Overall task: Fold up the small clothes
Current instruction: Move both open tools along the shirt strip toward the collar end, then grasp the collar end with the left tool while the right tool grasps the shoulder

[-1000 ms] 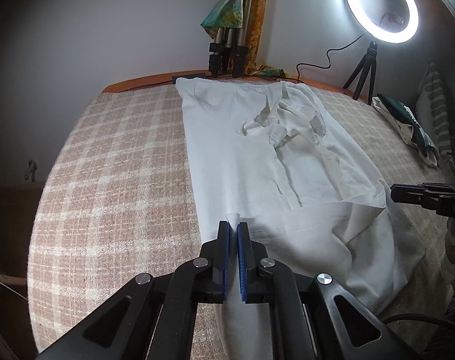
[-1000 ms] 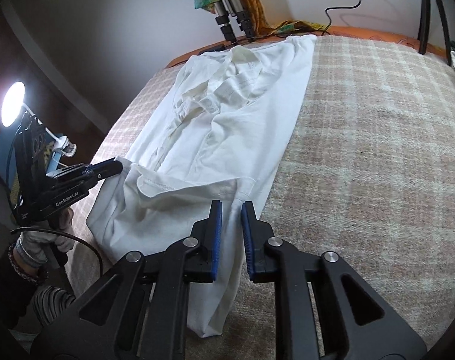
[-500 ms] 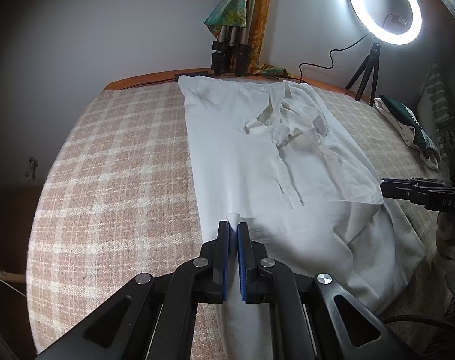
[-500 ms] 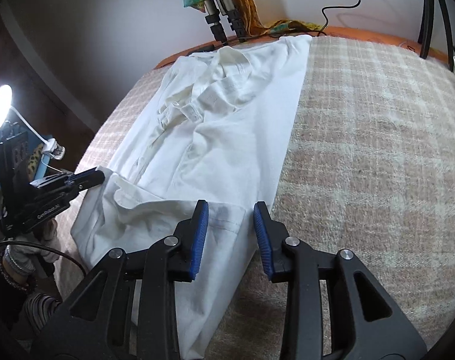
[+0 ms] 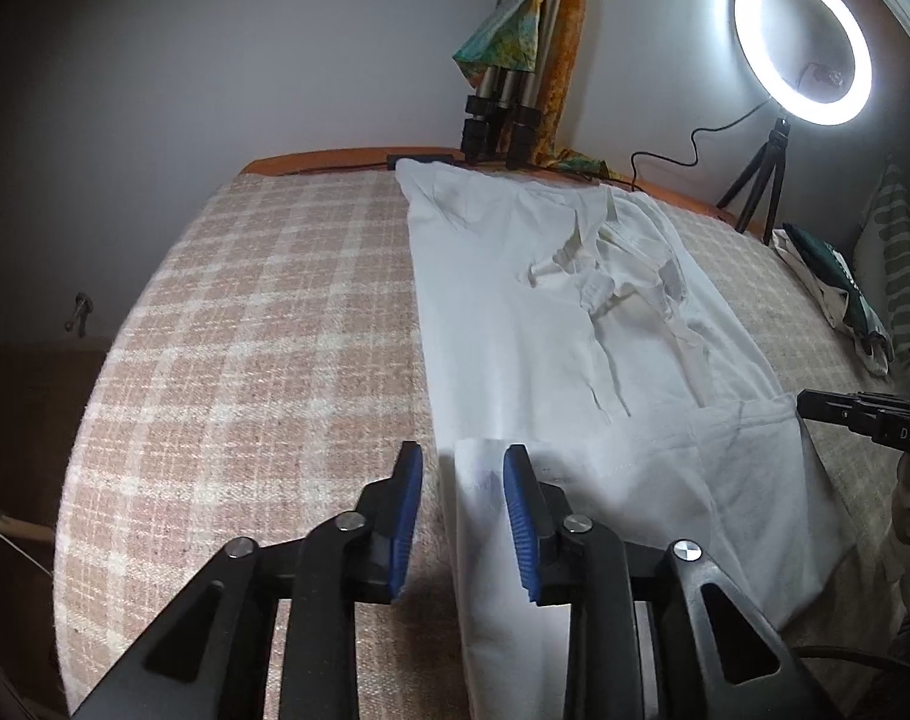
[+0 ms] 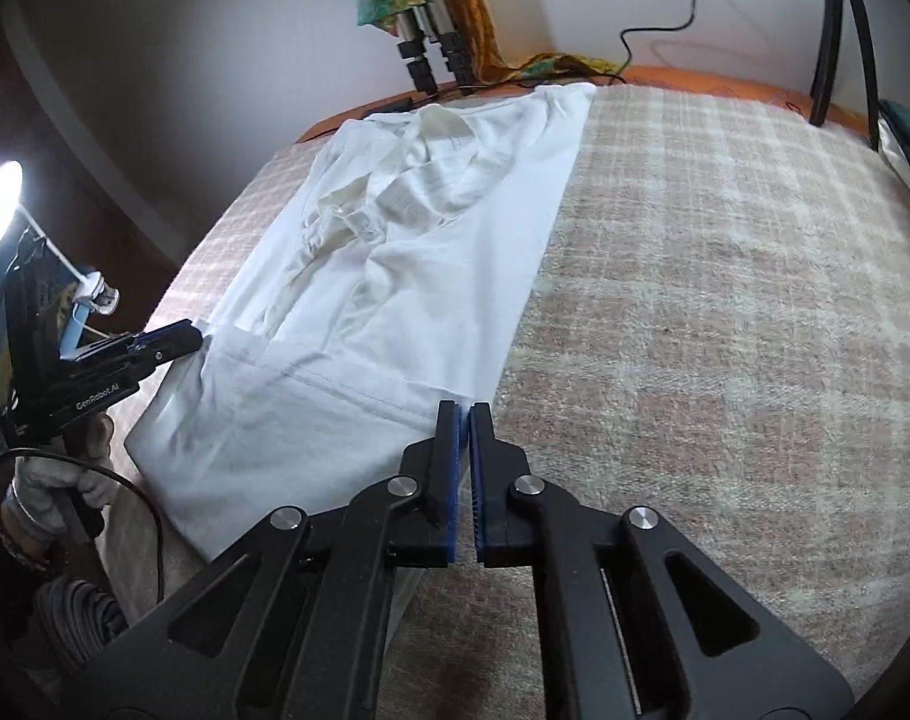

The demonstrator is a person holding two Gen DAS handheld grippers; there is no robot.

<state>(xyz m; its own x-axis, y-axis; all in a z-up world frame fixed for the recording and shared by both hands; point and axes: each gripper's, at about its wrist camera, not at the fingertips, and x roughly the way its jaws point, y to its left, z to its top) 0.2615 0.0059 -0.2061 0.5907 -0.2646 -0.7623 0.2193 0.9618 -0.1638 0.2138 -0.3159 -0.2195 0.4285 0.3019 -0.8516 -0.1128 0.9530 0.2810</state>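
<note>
While the white shirt [image 5: 515, 324] lies flat on the checked blanket [image 5: 263, 324] of the bed, its near end is folded up over itself. From the left wrist view, the shirt runs from 6 o'clock up to 12 o'clock. The left gripper [image 5: 462, 513] has its jaws opening, and a folded corner of the shirt stands between the blue pads [image 5: 408, 510] without being pinched. The right gripper [image 6: 462, 474] has its jaws clenched tight on the shirt's near right edge, where the hem meets the blanket. In the right wrist view the left gripper shows at 9 o'clock, by the shirt's other side, with a gloved hand [image 6: 47, 489] under it. A bright ring light [image 5: 802, 43] stands at 2 o'clock in the left view, beside a tripod [image 5: 503, 114] at 12 o'clock.
</note>
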